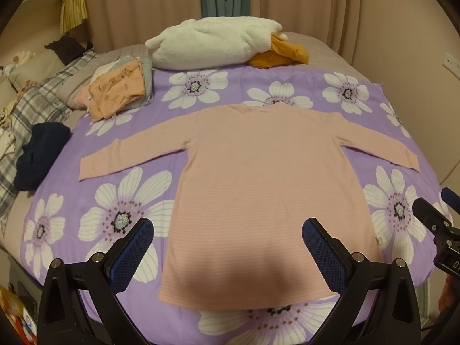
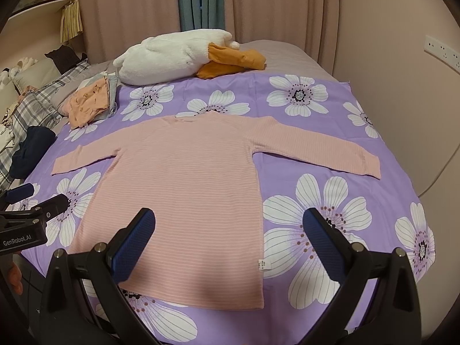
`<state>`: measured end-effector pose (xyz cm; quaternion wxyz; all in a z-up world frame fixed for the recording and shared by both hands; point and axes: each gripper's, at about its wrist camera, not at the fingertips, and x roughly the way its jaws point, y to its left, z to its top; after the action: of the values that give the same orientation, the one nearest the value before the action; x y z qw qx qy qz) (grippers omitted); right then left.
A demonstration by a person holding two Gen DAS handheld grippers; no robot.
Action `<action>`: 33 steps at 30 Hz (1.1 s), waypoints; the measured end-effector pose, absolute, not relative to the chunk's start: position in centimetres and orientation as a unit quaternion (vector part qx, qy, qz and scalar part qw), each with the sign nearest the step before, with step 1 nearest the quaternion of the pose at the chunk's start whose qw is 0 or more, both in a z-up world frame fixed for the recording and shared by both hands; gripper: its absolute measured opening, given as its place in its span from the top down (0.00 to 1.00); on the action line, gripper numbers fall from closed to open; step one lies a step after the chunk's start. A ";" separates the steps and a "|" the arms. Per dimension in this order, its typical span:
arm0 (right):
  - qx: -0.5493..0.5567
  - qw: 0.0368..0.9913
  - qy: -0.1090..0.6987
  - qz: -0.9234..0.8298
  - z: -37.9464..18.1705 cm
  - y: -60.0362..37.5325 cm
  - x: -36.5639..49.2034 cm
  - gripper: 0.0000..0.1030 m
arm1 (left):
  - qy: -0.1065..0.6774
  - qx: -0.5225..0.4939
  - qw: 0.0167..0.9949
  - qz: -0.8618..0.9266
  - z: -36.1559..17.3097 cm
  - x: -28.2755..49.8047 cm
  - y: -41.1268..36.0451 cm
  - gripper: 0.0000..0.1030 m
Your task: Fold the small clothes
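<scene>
A pink striped long-sleeved top point(image 1: 258, 178) point(image 2: 184, 189) lies flat on the purple flowered sheet point(image 1: 120, 189) point(image 2: 330, 201), both sleeves spread out sideways, hem toward me. My left gripper point(image 1: 228, 230) hovers open above the hem with nothing between its blue pads. My right gripper point(image 2: 230, 224) is open too, over the top's lower right side near a small white label point(image 2: 263, 264). Each gripper shows at the edge of the other's view, the right gripper point(image 1: 437, 215) and the left gripper point(image 2: 31, 201).
A white plush duck point(image 1: 212, 43) point(image 2: 175, 54) with orange feet lies at the far end of the bed. A pile of folded clothes point(image 1: 120, 92) point(image 2: 92, 103) sits at the back left. A dark navy garment point(image 1: 37, 155) and a plaid blanket point(image 1: 37, 97) lie left. A wall runs along the right.
</scene>
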<state>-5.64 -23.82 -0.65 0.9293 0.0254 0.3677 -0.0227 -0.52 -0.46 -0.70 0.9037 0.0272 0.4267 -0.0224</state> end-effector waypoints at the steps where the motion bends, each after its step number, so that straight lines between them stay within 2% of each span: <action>1: 0.026 0.929 0.368 -0.022 -0.6 -23.8 -5.6 0.00 | 0.428 0.026 0.903 -0.024 -0.6 -0.5 -0.4 0.01; 33: 0.025 0.929 0.367 -0.022 -0.7 -23.5 -5.8 0.00 | 0.429 0.030 0.902 -0.026 -0.9 -0.8 -0.5 0.01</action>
<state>-5.77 -23.53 -0.73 0.9294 0.0250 0.3675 -0.0222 -0.78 -0.49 -0.90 0.9024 0.0301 0.4290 -0.0259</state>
